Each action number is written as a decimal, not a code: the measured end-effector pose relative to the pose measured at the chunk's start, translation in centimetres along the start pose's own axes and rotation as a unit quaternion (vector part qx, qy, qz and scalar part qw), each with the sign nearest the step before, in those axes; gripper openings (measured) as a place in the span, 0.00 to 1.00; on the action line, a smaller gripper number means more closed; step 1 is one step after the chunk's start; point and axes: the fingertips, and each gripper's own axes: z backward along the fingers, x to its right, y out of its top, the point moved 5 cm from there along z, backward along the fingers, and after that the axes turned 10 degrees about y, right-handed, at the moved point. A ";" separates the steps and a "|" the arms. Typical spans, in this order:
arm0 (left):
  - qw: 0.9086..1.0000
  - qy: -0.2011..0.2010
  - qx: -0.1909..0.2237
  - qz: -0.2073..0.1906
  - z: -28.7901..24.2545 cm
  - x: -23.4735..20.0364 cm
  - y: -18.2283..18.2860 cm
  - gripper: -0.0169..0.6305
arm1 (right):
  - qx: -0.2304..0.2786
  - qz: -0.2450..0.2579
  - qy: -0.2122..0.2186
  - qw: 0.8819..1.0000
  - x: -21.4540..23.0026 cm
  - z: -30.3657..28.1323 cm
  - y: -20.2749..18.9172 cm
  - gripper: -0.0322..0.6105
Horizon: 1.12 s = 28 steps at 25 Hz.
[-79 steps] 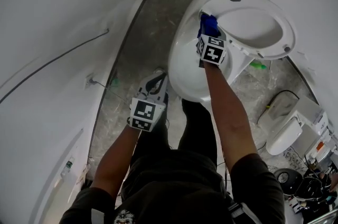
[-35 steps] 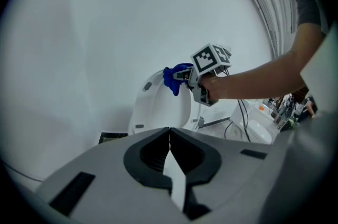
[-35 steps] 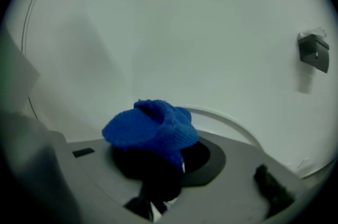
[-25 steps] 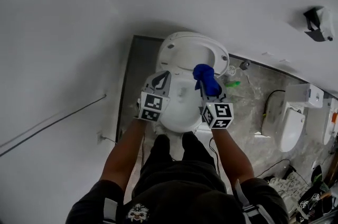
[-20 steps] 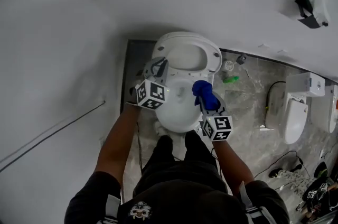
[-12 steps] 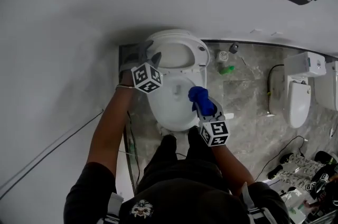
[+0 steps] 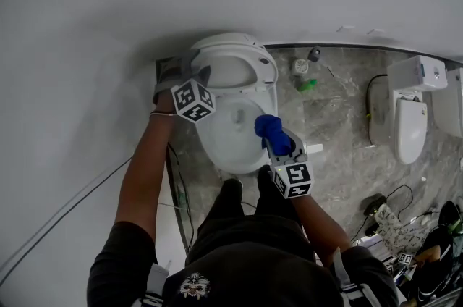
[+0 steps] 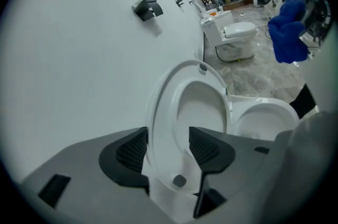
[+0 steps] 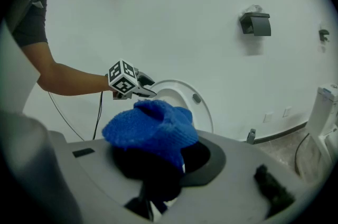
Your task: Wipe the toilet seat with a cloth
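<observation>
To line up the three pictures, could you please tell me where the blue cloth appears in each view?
Head view: blue cloth just right of centre.
Left gripper view: blue cloth upper right.
Right gripper view: blue cloth lower centre, close up.
Shared landmark: the raised toilet seat.

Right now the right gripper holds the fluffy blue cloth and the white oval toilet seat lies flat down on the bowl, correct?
No. The white oval toilet seat stands raised above the bowl, not flat on it, as the left gripper view shows. The right gripper does hold the fluffy blue cloth.
</observation>
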 end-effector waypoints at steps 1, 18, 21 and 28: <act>1.000 -0.007 -0.001 -0.004 0.5 0.2 0.0 0.40 | 0.002 -0.001 0.000 1.000 0.1 0.1 0.1 0.20; 1.000 -0.010 0.009 0.002 11.7 6.4 -0.3 0.39 | 0.072 0.006 -0.002 0.997 1.1 2.1 5.7 0.20; 1.000 -0.017 0.007 0.007 13.6 8.4 -0.4 0.39 | 0.077 0.014 -0.004 0.997 0.9 2.8 6.1 0.20; 0.998 -0.062 0.002 0.010 17.8 15.0 -1.4 0.39 | 0.072 0.012 0.012 0.997 -1.1 3.8 5.2 0.20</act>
